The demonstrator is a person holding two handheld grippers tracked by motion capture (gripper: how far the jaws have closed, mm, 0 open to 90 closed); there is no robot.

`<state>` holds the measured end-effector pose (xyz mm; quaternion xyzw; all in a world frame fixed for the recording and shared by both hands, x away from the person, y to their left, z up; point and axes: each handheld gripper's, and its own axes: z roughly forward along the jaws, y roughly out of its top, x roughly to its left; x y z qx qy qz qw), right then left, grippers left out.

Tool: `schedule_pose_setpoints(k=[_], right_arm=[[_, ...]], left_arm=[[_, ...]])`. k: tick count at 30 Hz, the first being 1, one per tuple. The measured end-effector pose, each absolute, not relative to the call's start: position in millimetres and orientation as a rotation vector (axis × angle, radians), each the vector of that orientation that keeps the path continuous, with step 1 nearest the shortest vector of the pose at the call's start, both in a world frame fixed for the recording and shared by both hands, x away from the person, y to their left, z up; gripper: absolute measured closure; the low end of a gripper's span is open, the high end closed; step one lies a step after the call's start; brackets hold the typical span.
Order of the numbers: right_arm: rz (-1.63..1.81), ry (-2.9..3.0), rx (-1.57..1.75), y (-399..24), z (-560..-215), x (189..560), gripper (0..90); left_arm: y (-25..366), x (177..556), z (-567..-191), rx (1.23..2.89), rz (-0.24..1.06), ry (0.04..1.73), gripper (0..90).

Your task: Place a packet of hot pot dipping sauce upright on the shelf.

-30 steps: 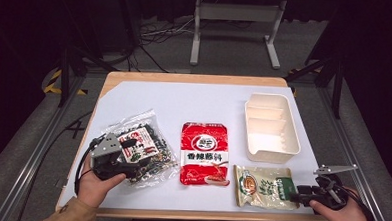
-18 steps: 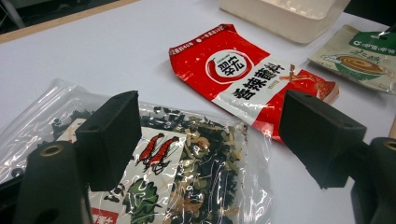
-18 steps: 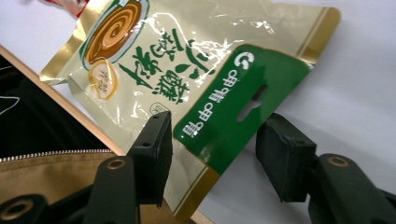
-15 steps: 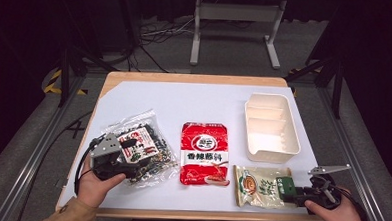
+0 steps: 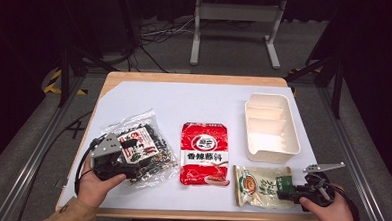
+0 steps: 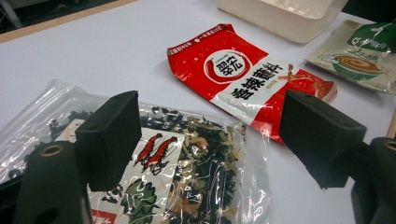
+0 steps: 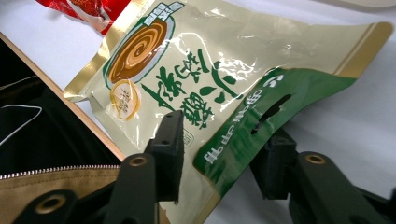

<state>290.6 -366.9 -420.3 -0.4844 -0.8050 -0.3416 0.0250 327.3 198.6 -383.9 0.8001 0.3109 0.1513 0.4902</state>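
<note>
A white table top (image 5: 184, 102) in a dark room carries three pouches and a tray. The right gripper (image 7: 219, 154) has just been closing, its jaws straddling the green header end of the cream pouch (image 7: 224, 79), not clearly pinching it yet. The pouch's long axis runs straight ahead from those jaws, while the left gripper (image 6: 205, 140) hangs open over the seaweed bag (image 6: 187, 186), well off.

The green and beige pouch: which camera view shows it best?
The right gripper view: the green and beige pouch appears large, its green end between the fingers. The high view shows it whole but small; the left gripper view shows a corner.

red packet (image 5: 204, 153) mid-table | white tray (image 5: 272, 127) far right | table (image 5: 194, 98)
</note>
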Motion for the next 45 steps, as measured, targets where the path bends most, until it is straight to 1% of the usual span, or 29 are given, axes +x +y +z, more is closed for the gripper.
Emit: schedule_pose_setpoints(k=[1,6,13,23,33,45], right_arm=[[-1.054,-2.488,-1.499,-365.5,-420.8,291.1,61.1],[-1.038,-2.494,-1.473,-361.4,-424.5,293.9,75.7],[-1.054,-2.492,-1.472,-359.9,-420.3,293.7,89.4],[-1.076,-2.513,-1.475,-355.9,-408.0,293.7,90.0],[-1.133,-2.564,-1.450,-352.7,-384.6,288.8,90.0],[-1.154,-2.697,-1.376,-350.1,-348.7,284.1,90.0]], left_arm=[[198.9,327.5,-383.9,1.943,0.369,0.755,21.7],[198.7,327.3,-383.9,1.943,0.368,0.755,21.7],[199.4,327.3,-384.0,1.937,0.366,0.762,21.7],[200.8,327.1,-383.6,1.931,0.364,0.767,21.7],[201.8,327.0,-383.6,1.928,0.369,0.770,21.9],[203.6,327.7,-383.7,1.927,0.371,0.770,21.9]])
